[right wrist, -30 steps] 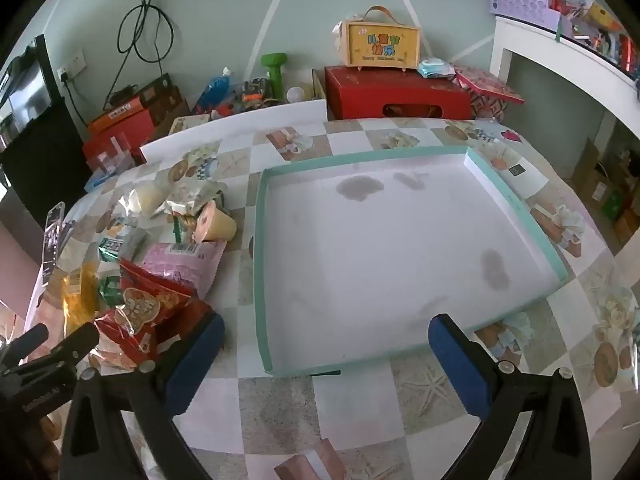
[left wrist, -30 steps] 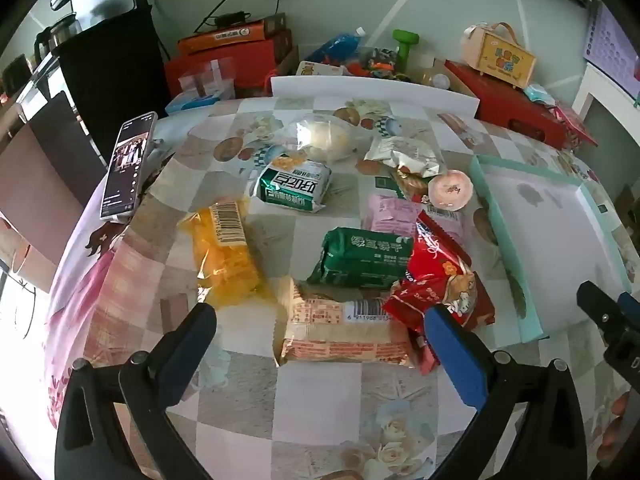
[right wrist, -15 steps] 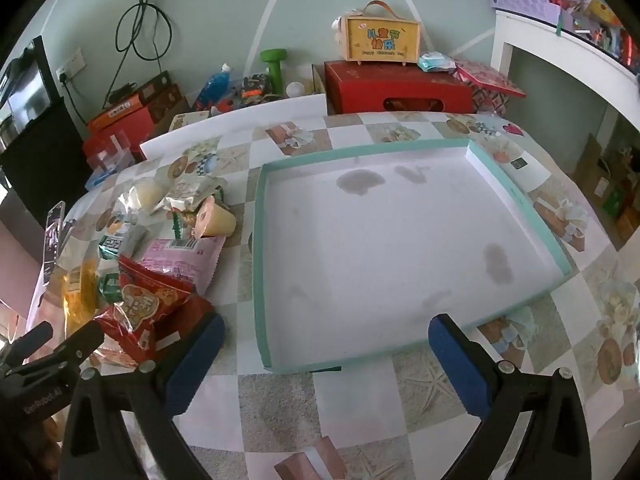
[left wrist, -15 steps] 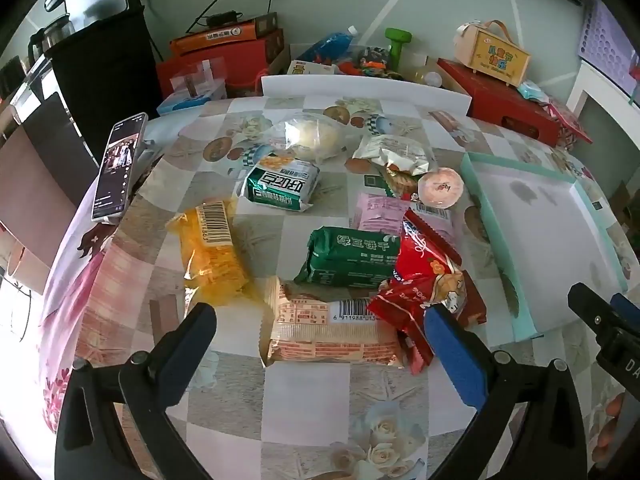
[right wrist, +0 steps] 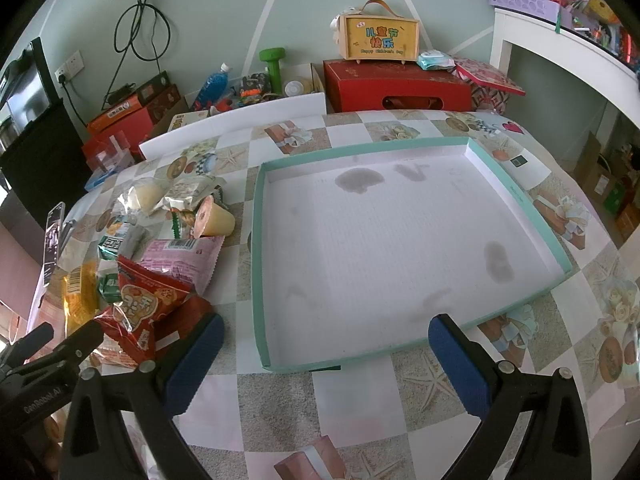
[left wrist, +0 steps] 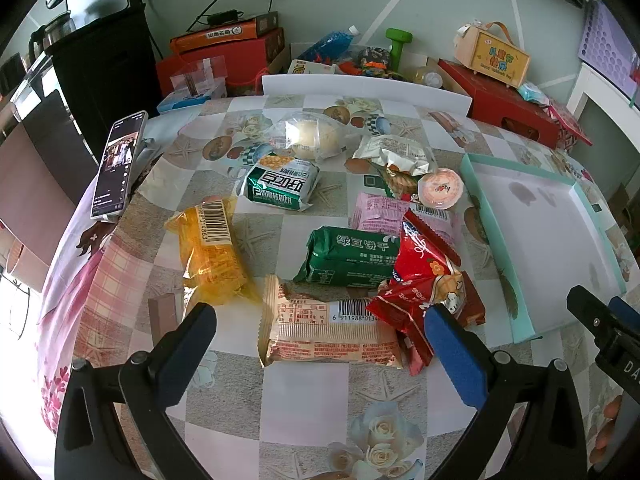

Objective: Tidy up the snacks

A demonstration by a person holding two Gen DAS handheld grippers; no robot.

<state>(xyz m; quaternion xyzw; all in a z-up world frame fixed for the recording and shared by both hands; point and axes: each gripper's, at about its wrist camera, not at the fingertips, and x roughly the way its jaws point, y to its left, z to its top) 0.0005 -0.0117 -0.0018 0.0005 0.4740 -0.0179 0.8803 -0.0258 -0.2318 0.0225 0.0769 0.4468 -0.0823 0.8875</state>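
Several snack packs lie on the patterned table: a beige cracker pack (left wrist: 332,332), a red bag (left wrist: 424,284), a dark green pack (left wrist: 352,256), a yellow pack (left wrist: 212,248), a pink pack (left wrist: 384,212), a green-white pack (left wrist: 280,184) and a jelly cup (left wrist: 440,188). My left gripper (left wrist: 320,344) is open, just above and in front of the beige pack. An empty white box with a teal rim (right wrist: 258,264) lies to the right. My right gripper (right wrist: 320,352) is open over the box's near edge, holding nothing. The red bag (right wrist: 148,312) shows at its left.
A phone (left wrist: 118,160) leans at the table's left edge. A white board (left wrist: 360,88) stands along the far edge. Red boxes (right wrist: 396,84), a yellow gift box (right wrist: 380,36), bottles and a green dumbbell sit behind the table. A white shelf (right wrist: 560,48) is at the right.
Both grippers have drawn back and lifted slightly, so the snacks and the box sit a little farther off. Both stay open. No snack has moved.
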